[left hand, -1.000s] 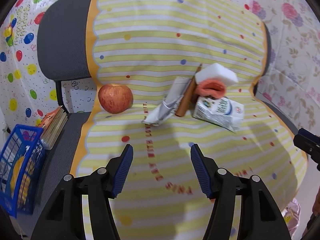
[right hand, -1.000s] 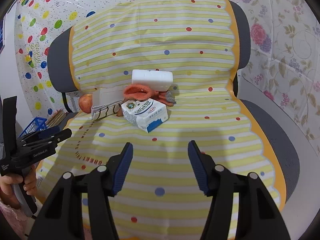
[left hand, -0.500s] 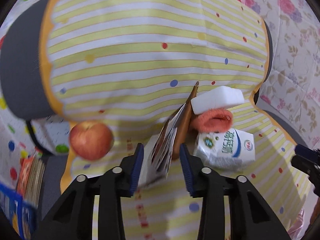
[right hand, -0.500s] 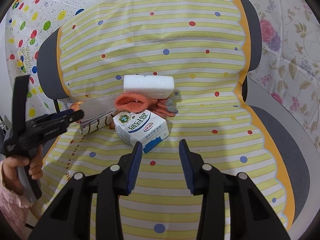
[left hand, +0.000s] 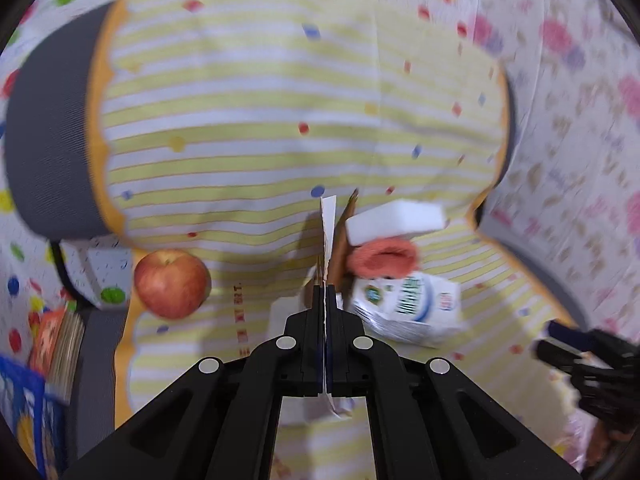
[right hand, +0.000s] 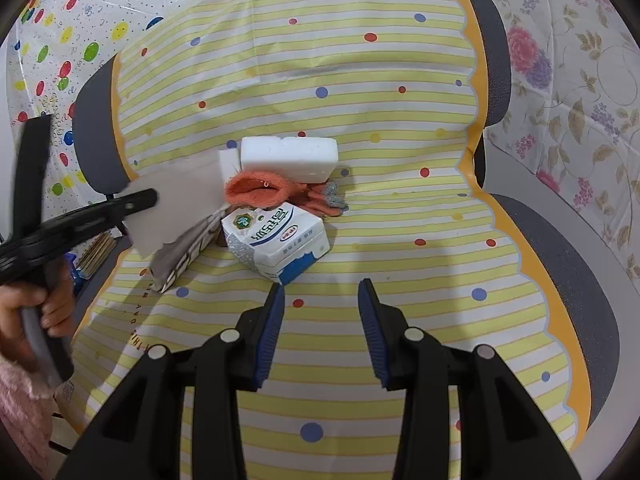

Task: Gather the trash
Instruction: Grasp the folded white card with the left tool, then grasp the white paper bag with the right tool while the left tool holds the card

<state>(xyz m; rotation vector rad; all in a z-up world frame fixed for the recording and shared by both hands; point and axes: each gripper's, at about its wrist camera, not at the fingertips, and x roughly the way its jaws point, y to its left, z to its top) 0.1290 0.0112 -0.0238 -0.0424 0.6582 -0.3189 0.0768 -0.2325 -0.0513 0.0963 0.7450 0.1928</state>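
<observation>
Ahead of my right tool I see a yellow-and-white striped cover (right hand: 400,208) dotted red and blue, a white-and-blue carton (right hand: 280,244), an orange glove (right hand: 260,192) and a white block (right hand: 290,158). Left of my left tool sits a red apple (left hand: 172,284).

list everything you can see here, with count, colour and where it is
paper scrap: 1, white, pinched in left claw
milk carton: 1, white and blue, seat middle
glove: 1, orange, behind carton
foam block: 1, white, behind glove
apple: 1, red, seat's left edge
basket: 1, blue, beside chair, left
seat cover: 1, yellow striped, over chair
left claw: 1, black, shut on paper
right claw: 1, black and blue, open, empty, before carton
hand: 1, holds left claw's handle
</observation>
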